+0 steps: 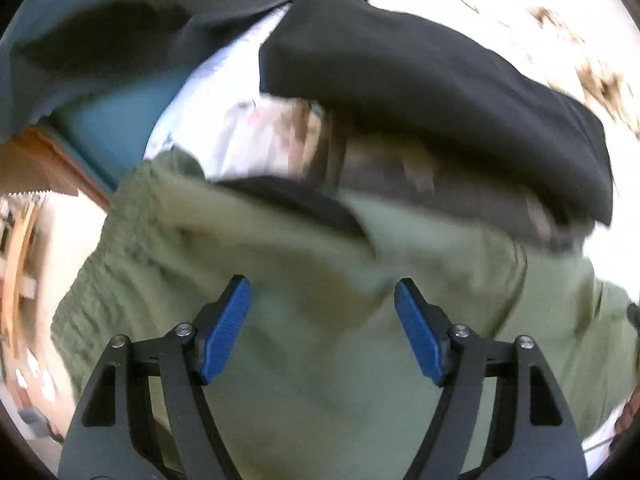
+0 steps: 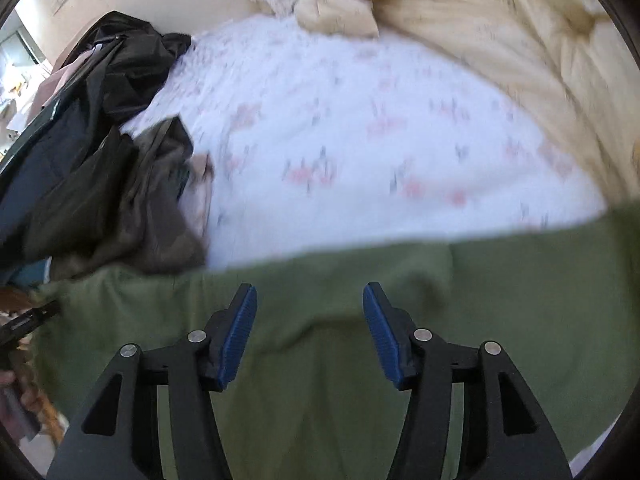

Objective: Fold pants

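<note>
The olive green pants (image 1: 320, 352) lie spread on the bed under both grippers, with the gathered waistband (image 1: 104, 280) at the left of the left wrist view. My left gripper (image 1: 322, 312) is open and empty above the green fabric. In the right wrist view the pants (image 2: 400, 300) fill the lower part, their far edge lying straight across the floral sheet (image 2: 360, 140). My right gripper (image 2: 310, 316) is open and empty just above them. Both views are blurred by motion.
A pile of dark clothes (image 2: 100, 152) lies at the left on the bed, and a black garment (image 1: 440, 92) sits beyond the pants. A cream duvet (image 2: 500, 32) is bunched at the far right. The bed's wooden edge (image 1: 60, 160) is at the left.
</note>
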Motion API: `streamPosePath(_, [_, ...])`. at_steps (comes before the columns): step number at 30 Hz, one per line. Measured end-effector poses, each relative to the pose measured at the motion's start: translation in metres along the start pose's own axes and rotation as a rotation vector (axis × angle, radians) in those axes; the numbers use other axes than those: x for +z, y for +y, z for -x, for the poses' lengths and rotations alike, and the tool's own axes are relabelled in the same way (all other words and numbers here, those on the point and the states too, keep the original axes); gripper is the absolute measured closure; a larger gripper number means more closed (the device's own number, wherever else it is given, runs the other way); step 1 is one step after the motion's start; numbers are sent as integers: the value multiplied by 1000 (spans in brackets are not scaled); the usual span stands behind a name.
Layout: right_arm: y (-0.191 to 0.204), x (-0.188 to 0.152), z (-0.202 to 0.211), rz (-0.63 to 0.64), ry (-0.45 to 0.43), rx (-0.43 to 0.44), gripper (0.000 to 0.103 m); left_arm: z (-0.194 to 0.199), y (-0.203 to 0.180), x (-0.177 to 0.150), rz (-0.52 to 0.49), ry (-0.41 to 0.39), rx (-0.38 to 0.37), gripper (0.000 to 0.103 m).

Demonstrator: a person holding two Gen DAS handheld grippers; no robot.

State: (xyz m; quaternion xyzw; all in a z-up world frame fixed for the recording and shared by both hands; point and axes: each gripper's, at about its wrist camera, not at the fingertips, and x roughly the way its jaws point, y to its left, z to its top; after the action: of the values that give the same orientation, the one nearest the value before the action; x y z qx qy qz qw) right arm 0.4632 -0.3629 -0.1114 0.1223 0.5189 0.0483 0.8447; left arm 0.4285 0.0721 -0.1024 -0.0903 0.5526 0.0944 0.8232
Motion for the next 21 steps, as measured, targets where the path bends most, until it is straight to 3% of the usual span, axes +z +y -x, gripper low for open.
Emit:
streamPosePath(3, [-19,-39,32,29,-46,-69,46,18,10,-31,-59,-8,-35,31])
streamPosePath(6, [-63,-60,61,-30,-145,-160,45,32,27,-53,-93,-54,27,31])
streamPosePath(9, [-158,-84,101,-244,-235,-313,45,40,50,-54,-56,-98,94,31])
streamPosePath(12, [-270,-112,137,-555,-291,-485,45,40,74,-58,0,-94,166,31])
streamPosePath(15, [-331,-129,147,-750,-279,-483,45,43,83,-68,18,-100,220,31])
streamPosePath(18, [-346,-131,150,-742,-284,-434,46,47,96,-77,42,-100,230,31])
streamPosePath(19, [-342,-128,147,-696,-272,-427,50,47,101,-76,46,-97,231,31])
streamPosePath(21, [-341,-124,140,-650,-232,-429,74,35,102,-64,42,-99,237,31])
